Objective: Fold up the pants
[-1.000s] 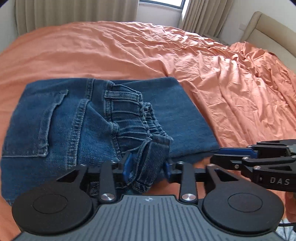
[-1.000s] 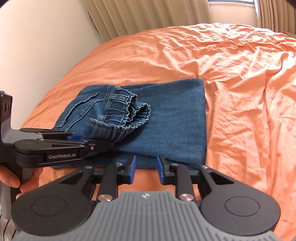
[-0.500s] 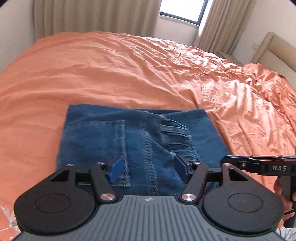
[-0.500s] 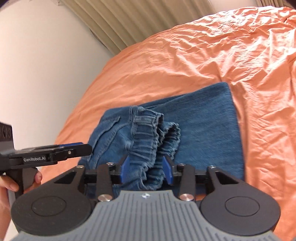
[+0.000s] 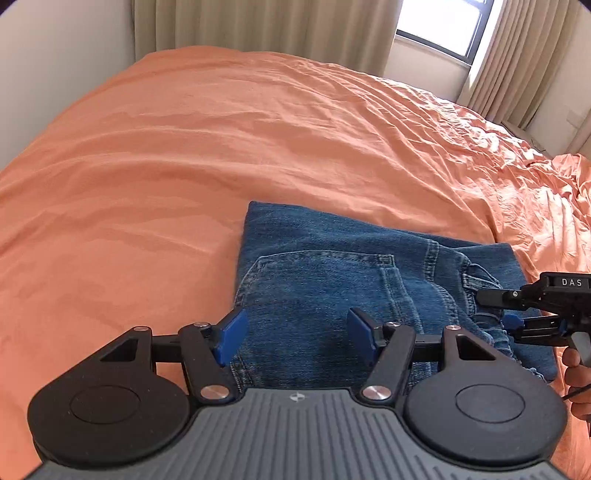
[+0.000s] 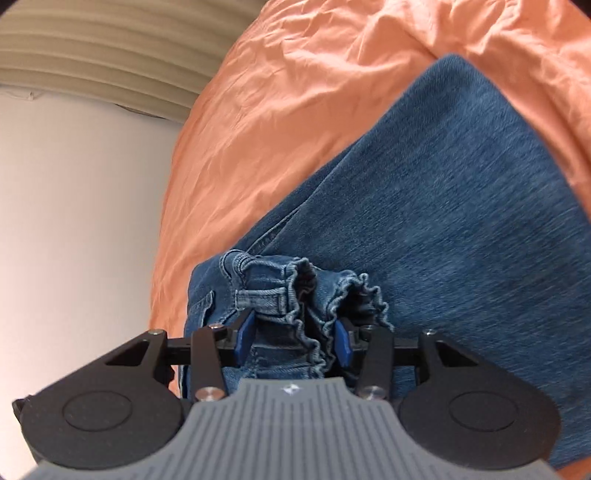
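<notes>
Blue denim pants (image 5: pixel 354 288) lie folded in a flat rectangle on the orange bed, back pocket up. My left gripper (image 5: pixel 295 338) is open and empty, just above the near edge of the pants. My right gripper (image 6: pixel 291 338) has its blue pads on either side of the bunched elastic waistband (image 6: pixel 306 295), with the cloth filling the gap. In the left wrist view the right gripper (image 5: pixel 517 321) shows at the right edge, at the waistband corner of the pants.
The orange bedsheet (image 5: pixel 221 166) spreads wide around the pants and is crumpled at the right. Beige curtains (image 5: pixel 258 26) and a window stand beyond the bed. A pale wall (image 6: pixel 74 221) lies left of the bed.
My left gripper let go of the waistband, opened and pulled back to the left. My right gripper moved in over the pants and onto the bunched waistband.
</notes>
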`<state>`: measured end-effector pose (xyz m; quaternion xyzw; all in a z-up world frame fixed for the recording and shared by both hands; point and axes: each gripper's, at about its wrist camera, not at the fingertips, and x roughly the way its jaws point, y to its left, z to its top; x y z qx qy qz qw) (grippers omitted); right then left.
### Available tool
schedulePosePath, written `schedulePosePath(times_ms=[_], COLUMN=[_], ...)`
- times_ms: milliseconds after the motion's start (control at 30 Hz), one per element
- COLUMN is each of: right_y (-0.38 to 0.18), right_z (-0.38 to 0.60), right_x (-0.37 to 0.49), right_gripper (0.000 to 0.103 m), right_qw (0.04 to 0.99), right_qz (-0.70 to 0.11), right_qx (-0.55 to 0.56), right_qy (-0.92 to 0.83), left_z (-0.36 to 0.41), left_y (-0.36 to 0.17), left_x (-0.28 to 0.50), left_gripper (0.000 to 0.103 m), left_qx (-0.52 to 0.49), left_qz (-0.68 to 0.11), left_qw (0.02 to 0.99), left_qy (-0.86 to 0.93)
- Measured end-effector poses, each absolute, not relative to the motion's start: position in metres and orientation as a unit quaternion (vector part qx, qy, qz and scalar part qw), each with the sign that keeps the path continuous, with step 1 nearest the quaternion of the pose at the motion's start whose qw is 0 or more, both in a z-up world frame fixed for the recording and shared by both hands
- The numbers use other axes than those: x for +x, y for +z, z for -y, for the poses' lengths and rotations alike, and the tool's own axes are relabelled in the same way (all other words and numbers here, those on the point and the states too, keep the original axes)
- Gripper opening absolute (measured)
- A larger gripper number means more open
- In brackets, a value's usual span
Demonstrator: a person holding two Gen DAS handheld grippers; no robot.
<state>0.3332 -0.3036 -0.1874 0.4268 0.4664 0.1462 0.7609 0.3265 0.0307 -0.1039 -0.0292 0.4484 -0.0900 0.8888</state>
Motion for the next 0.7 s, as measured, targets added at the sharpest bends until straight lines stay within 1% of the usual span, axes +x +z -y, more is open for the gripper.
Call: schedulePosePath(times_ms=[33, 133, 233, 367, 433, 500, 567, 633, 700], right_y=[-0.177, -0.136, -0.085, -0.017, 0.007, 0.010, -0.005, -0.039, -0.085], right_z=[0.297, 0.271, 0.251, 0.246, 0.256, 0.277, 0.304, 0.330, 0.356], right_x=[0.333, 0.330, 0.331, 0.332, 0.337, 0.344, 0.352, 0.357, 0.354], right_gripper=[0.021, 0.015, 0.013, 0.013, 0.013, 0.013, 0.013, 0.013, 0.013], right_qw=[0.782, 0.835, 0.861, 0.879, 0.888, 0.889, 0.883, 0.875, 0.863], right_qz=[-0.464, -0.451, -0.425, -0.375, -0.359, -0.362, -0.386, -0.416, -0.452], right_qx=[0.391, 0.276, 0.211, 0.184, 0.182, 0.194, 0.210, 0.217, 0.216], right_qy=[0.145, 0.155, 0.182, 0.230, 0.223, 0.200, 0.168, 0.122, 0.070], left_z=[-0.034, -0.042, -0.048, -0.057, -0.058, -0.055, -0.051, -0.047, -0.042], left_y=[-0.106, -0.107, -0.103, -0.090, -0.084, -0.079, -0.076, -0.077, -0.081], left_x=[0.328, 0.328, 0.328, 0.328, 0.328, 0.328, 0.328, 0.328, 0.329], left_gripper=[0.073, 0.072, 0.071, 0.070, 0.070, 0.070, 0.069, 0.069, 0.069], left_qx=[-0.034, -0.050, -0.059, -0.083, -0.086, -0.087, -0.085, -0.081, -0.074], left_qz=[-0.450, -0.447, -0.435, -0.417, -0.407, -0.404, -0.399, -0.398, -0.402], left_qw=[0.888, 0.890, 0.896, 0.903, 0.907, 0.909, 0.910, 0.911, 0.909], left_qy=[-0.088, -0.081, -0.069, -0.061, -0.056, -0.063, -0.071, -0.077, -0.080])
